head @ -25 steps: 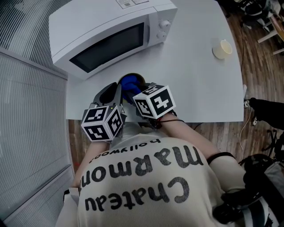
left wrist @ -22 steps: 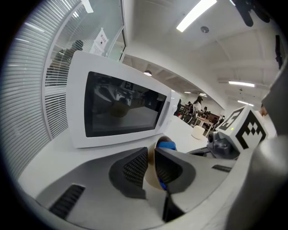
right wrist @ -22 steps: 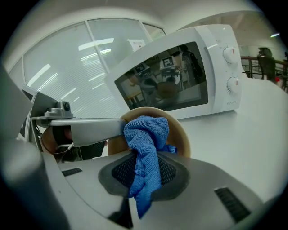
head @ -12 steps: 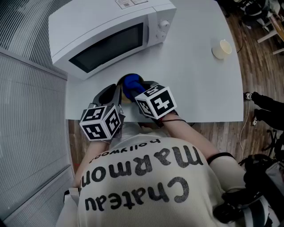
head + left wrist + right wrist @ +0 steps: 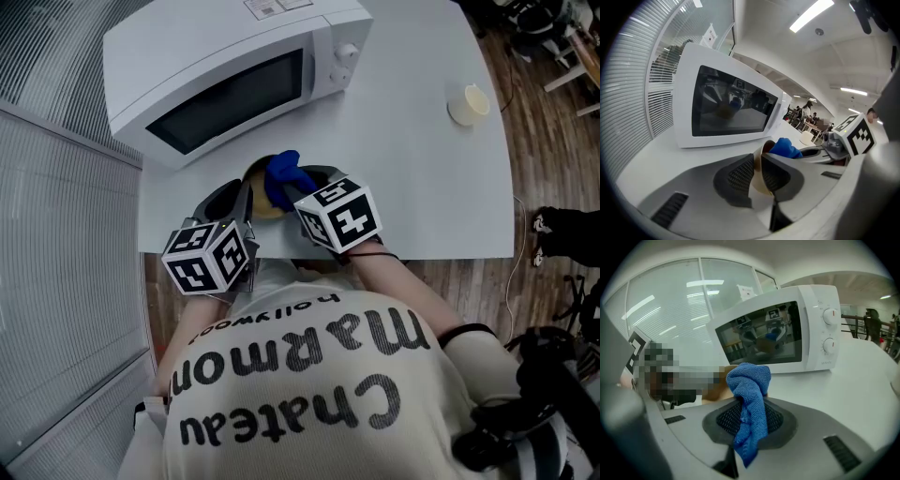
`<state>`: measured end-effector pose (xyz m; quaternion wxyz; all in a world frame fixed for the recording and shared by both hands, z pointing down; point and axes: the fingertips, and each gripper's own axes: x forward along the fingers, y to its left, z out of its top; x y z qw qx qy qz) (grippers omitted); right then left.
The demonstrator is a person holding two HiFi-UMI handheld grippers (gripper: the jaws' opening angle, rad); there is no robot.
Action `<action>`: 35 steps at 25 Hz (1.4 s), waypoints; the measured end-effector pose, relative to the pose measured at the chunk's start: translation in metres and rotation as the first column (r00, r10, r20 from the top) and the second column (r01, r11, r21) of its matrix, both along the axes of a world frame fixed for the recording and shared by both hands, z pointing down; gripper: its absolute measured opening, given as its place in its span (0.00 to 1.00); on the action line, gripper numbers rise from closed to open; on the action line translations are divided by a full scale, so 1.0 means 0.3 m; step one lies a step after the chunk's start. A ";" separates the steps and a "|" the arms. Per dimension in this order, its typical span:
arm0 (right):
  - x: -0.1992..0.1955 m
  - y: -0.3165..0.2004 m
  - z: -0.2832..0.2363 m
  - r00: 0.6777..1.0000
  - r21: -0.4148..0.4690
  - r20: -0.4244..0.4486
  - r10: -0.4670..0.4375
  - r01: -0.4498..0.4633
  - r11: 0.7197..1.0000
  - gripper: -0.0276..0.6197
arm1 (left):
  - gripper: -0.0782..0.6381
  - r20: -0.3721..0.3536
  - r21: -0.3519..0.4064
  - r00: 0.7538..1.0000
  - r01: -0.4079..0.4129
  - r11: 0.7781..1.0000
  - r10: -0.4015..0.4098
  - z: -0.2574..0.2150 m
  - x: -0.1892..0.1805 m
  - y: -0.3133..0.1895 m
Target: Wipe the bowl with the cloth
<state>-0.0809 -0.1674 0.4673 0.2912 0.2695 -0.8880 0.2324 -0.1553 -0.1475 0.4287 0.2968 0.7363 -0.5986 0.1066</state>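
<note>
Now | left tool (image 5: 758,171) pinching bowl (image 5: 759,187) rim | right tool (image 5: 750,420) pinching cloth (image 5: 749,380) | apparently near table (image 5: 422,187) edge

The right gripper (image 5: 751,405) pinches the blue cloth (image 5: 749,380), which bunches past the fingertips and trails down between the pads, with the tan bowl (image 5: 714,393) just beyond them at left and a white microwave (image 5: 773,333) farther ahead.

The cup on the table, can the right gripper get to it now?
Probably yes, only bare table lies between. But the right gripper is shut on the blue cloth, so it couldn't grab the cup.
</note>
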 end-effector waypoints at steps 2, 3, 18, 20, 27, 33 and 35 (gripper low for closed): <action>0.005 -0.005 -0.005 1.000 0.002 0.004 0.006 -0.006 1.000 0.14 | 0.18 -0.002 -0.001 1.000 0.003 1.000 -0.003 0.001 -0.001 0.000; 0.008 -0.007 -0.008 1.000 0.003 0.006 0.009 -0.009 1.000 0.14 | 0.18 -0.001 -0.001 1.000 0.003 1.000 -0.003 0.001 -0.001 -0.001; -0.121 0.079 -0.135 0.952 -0.196 0.305 0.036 0.026 0.980 0.14 | 0.16 -0.064 -0.004 0.991 0.120 0.993 -0.120 -0.014 -0.008 -0.009; -0.125 0.085 -0.126 0.951 -0.208 0.305 0.039 0.027 0.978 0.14 | 0.16 -0.079 -0.002 0.989 0.126 0.992 -0.126 -0.018 -0.005 -0.009; -0.128 0.097 -0.104 0.953 -0.239 0.301 0.042 0.033 0.970 0.14 | 0.16 -0.101 0.012 0.985 0.143 0.990 -0.141 -0.030 -0.009 -0.002; -0.139 0.115 -0.093 0.954 -0.242 0.298 0.017 0.059 0.969 0.14 | 0.16 -0.113 0.018 0.981 0.158 0.987 -0.155 -0.026 -0.022 -0.002; -0.141 0.120 -0.088 0.956 -0.240 0.294 0.008 0.065 0.969 0.14 | 0.16 -0.118 0.015 0.980 0.164 0.986 -0.161 -0.022 -0.026 -0.001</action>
